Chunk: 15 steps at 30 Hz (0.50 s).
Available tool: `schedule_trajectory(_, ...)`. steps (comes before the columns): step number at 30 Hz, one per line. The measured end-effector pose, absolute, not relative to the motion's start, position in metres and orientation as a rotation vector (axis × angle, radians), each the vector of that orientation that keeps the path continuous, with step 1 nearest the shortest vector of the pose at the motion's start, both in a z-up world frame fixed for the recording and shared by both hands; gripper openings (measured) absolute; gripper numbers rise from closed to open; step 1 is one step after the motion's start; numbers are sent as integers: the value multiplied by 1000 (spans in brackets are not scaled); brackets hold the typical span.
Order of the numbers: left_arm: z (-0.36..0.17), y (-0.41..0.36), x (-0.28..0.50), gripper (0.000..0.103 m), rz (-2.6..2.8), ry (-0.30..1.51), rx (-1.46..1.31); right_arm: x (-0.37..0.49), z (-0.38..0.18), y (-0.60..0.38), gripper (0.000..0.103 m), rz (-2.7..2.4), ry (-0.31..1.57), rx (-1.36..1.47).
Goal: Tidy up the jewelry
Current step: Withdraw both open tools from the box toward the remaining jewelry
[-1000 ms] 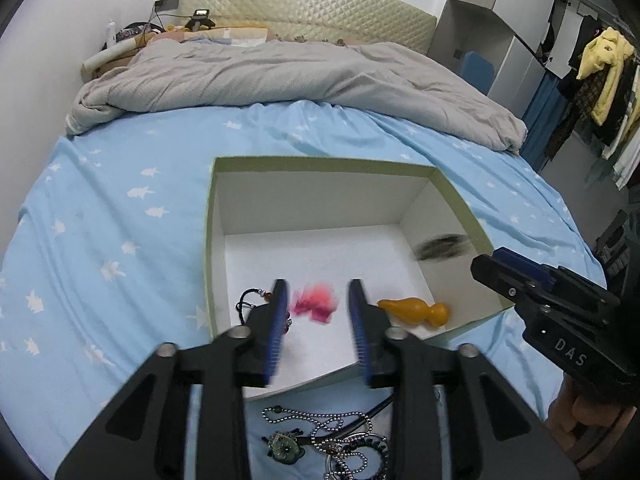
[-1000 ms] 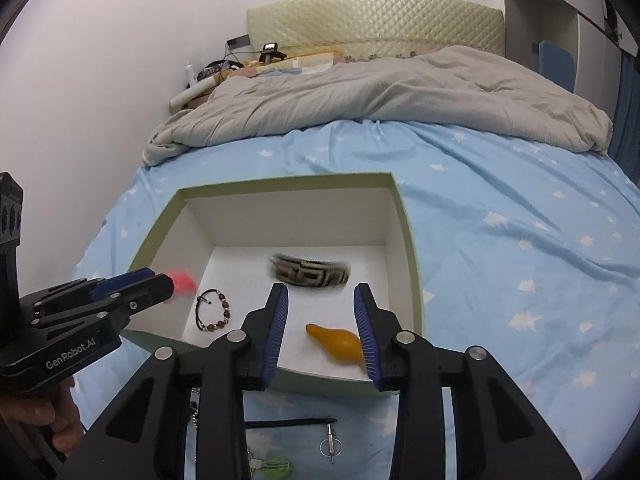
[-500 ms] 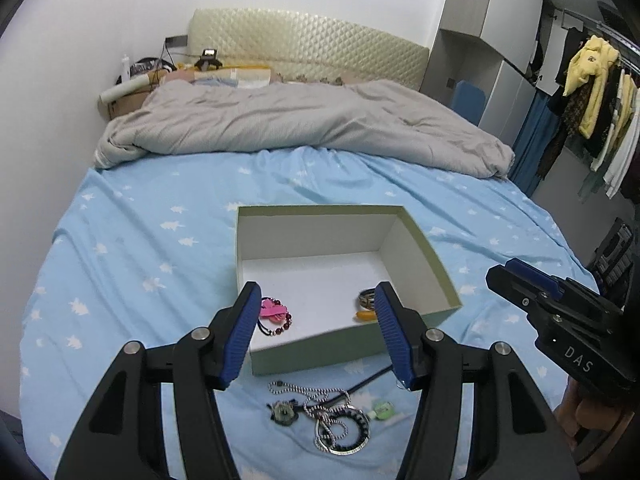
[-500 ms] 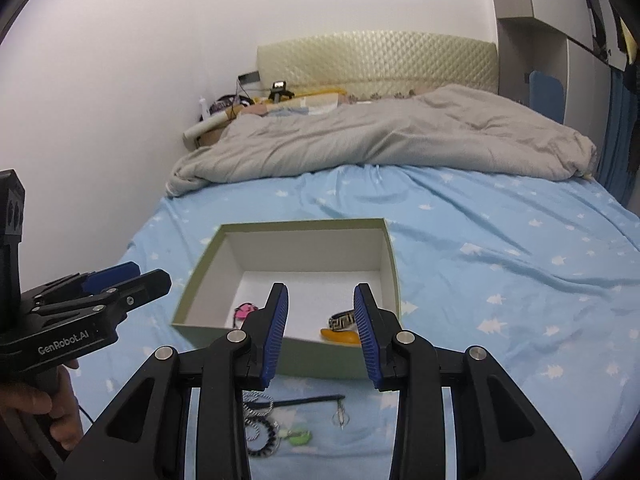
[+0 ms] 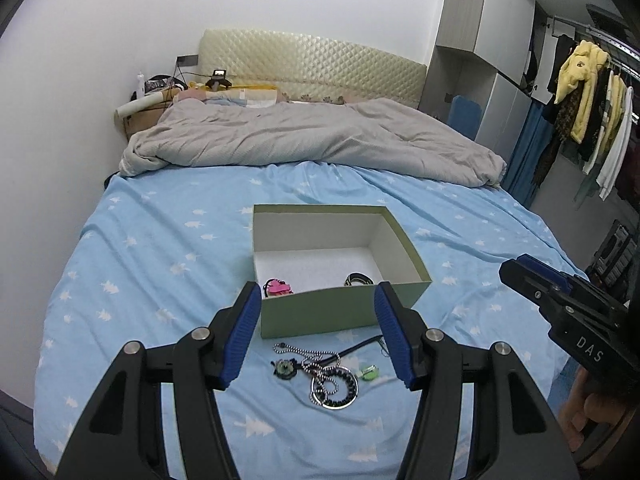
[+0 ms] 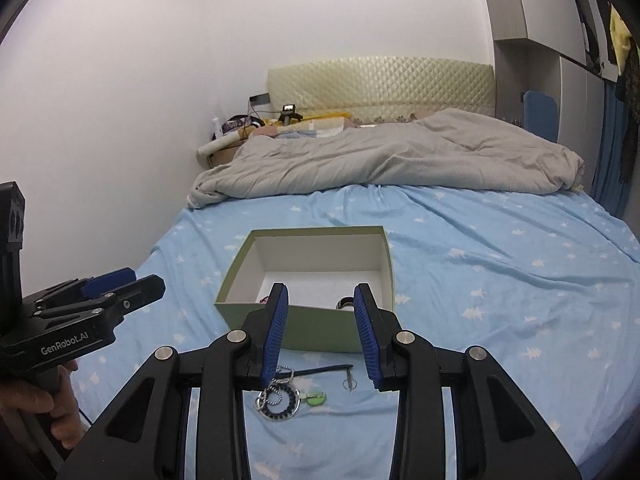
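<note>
2 grippers, left (image 5: pixel 316 334) and right (image 6: pixel 320 330), fingers spread wide, gripping nothing, hovering near green box (image 5: pixel 340 314), above necklaces (image 5: pixel 332 380) on bedsheet (image 5: pixel 160 260).

Grey duvet (image 5: pixel 312 140) bunched near quilted headboard (image 5: pixel 312 64); clothes (image 5: pixel 592 108) hanging at right.

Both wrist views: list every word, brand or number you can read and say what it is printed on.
"DAS": white letters on the body of the right claw, seen in the left wrist view.
"GenRobot.AI": white letters on the body of the left claw, seen in the right wrist view.
Green box and jewelry: no readable text.
</note>
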<state>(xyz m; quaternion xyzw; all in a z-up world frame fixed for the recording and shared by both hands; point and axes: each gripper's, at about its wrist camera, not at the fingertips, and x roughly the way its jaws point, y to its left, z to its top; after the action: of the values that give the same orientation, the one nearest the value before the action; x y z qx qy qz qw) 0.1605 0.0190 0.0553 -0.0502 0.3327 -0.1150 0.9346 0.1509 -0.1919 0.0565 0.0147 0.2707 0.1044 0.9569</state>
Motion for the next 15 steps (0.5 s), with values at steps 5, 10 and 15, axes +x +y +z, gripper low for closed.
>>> schedule_trajectory(5,58,22,141,59,-237,661,-104,130,55,-191,32,219,530,27)
schedule_trajectory(10,53,21,121,59,-249,652,-102,107,45,-196,32,211,521,31)
schedule_trajectory(15,43,22,103,59,-254,652,-112,83,31,-202,32,190,523,20)
